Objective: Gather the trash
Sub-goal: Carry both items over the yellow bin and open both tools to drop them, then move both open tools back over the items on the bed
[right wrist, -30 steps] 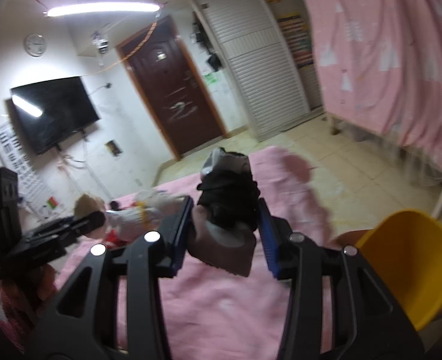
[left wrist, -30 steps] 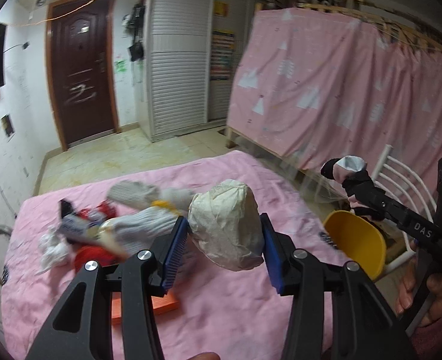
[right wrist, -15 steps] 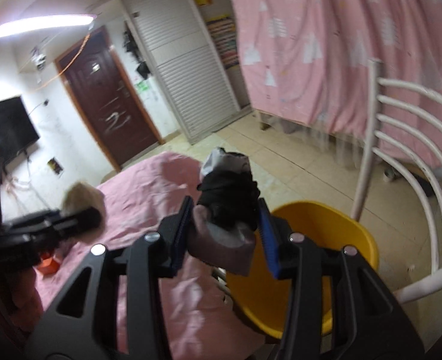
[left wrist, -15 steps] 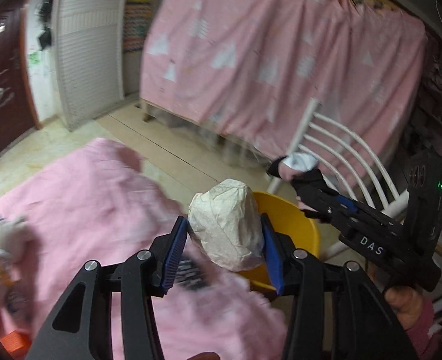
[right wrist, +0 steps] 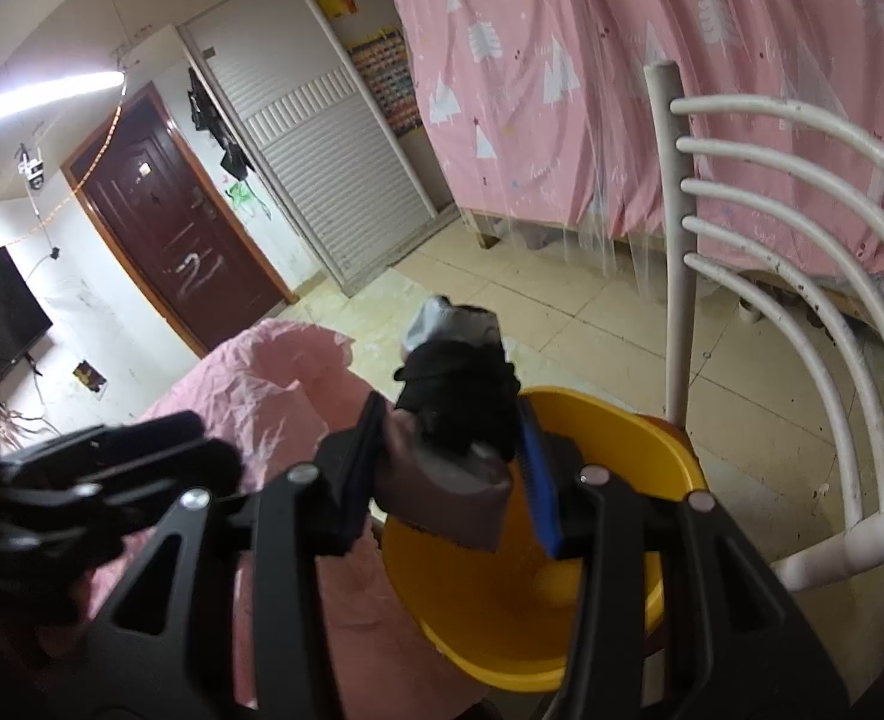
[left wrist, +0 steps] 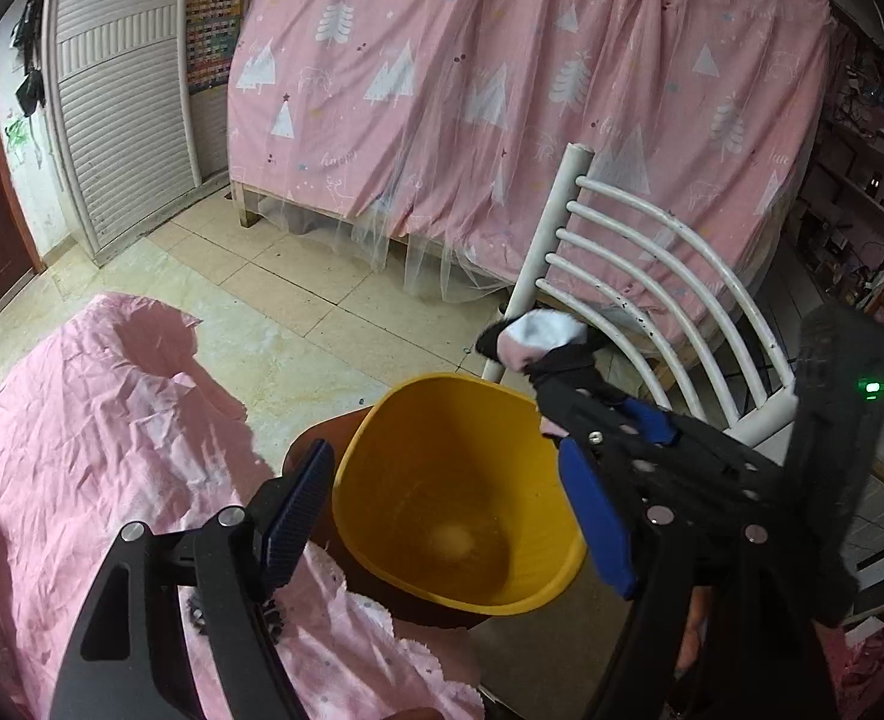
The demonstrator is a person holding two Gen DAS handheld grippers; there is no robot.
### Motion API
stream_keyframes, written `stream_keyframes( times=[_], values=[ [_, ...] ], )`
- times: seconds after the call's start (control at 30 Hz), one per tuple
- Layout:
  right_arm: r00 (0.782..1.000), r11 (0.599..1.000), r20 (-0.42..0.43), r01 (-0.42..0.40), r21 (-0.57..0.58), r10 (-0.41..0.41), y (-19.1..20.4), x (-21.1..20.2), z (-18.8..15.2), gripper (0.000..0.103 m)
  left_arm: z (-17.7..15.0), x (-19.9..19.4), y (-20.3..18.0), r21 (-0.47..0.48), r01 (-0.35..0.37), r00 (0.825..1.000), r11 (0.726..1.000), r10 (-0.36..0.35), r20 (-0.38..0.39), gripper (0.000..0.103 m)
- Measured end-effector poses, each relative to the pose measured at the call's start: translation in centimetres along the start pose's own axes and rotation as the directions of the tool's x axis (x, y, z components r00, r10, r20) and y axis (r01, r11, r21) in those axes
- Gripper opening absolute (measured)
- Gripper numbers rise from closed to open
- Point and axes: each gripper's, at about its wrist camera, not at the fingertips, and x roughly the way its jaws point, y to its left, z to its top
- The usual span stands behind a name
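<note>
A yellow bin (left wrist: 442, 383) (right wrist: 622, 415) stands beside the pink-covered table. A pale crumpled paper ball (left wrist: 451, 540) (right wrist: 553, 588) lies on its bottom. My left gripper (left wrist: 445, 462) hovers over the bin's mouth; its jaws are opening wide with nothing between them. My right gripper (right wrist: 451, 414) (left wrist: 562, 387) is above the bin's rim. Its jaws are starting to open, and a black and grey wad (right wrist: 460, 414) with a white tip (left wrist: 541, 330) still sits pressed between the blue pads (right wrist: 538, 468).
A white slatted chair (left wrist: 640, 276) (right wrist: 760, 228) stands right behind the bin, which rests on its brown seat (left wrist: 315, 438). The pink tablecloth (left wrist: 99, 420) (right wrist: 273, 390) lies left of the bin. A pink curtain (left wrist: 502, 90) hangs beyond the tiled floor (left wrist: 297, 294).
Both grippers swung right from the table to over the yellow bin. The left jaws opened and the paper ball dropped into the bin. The right gripper still carries its wad.
</note>
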Motion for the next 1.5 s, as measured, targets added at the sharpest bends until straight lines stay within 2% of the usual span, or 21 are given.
stream_keyframes(
  times=[0.03,0.1,0.17,0.43,0.57,0.73,0.9,1.17,1.33,1.5],
  values=[
    [1.000,1.000,-0.006,0.002,-0.001,-0.002,0.1,0.2,-0.1,0.048,-0.1,-0.5,0.3,-0.008,0.003,1.000,1.000,-0.003,0.004,0.068],
    [1.000,1.000,-0.016,0.002,-0.002,-0.002,0.4,0.4,-0.5,0.061,-0.5,-1.6,0.8,-0.026,0.002,1.000,1.000,-0.001,0.016,0.069],
    [1.000,1.000,-0.017,0.009,-0.008,-0.009,0.8,0.5,-0.7,0.066,-0.6,-2.4,1.4,-0.046,-0.001,1.000,0.999,0.002,0.026,0.071],
    [1.000,0.999,-0.027,-0.015,-0.049,0.014,4.0,0.7,-1.2,0.066,-2.2,-7.2,5.7,-0.140,-0.025,0.996,0.990,0.037,0.083,0.072],
    [0.998,0.994,-0.038,-0.048,-0.094,0.045,7.3,1.0,-1.5,0.069,-3.0,-9.7,7.8,-0.176,-0.051,0.991,0.983,0.073,0.116,0.074],
    [0.993,0.983,-0.060,-0.107,-0.151,0.099,12.2,1.6,-2.2,0.074,-4.4,-13.3,11.0,-0.233,-0.108,0.975,0.966,0.149,0.167,0.075],
    [0.982,0.962,-0.108,-0.172,-0.214,0.152,17.5,2.8,-3.4,0.077,-6.1,-16.8,14.7,-0.308,-0.175,0.951,0.935,0.241,0.194,0.083],
    [0.958,0.909,-0.182,-0.272,-0.316,0.223,26.0,4.3,-6.0,0.080,-9.2,-20.7,21.1,-0.409,-0.255,0.919,0.876,0.352,0.179,0.084],
    [0.946,0.881,-0.220,-0.306,-0.360,0.239,29.9,5.0,-7.5,0.082,-11.5,-22.9,25.3,-0.449,-0.313,0.894,0.837,0.420,0.159,0.084],
    [0.932,0.852,-0.254,-0.342,-0.396,0.257,33.2,5.7,-8.9,0.086,-13.4,-24.6,29.2,-0.506,-0.367,0.867,0.781,0.484,0.119,0.084]
  ],
)
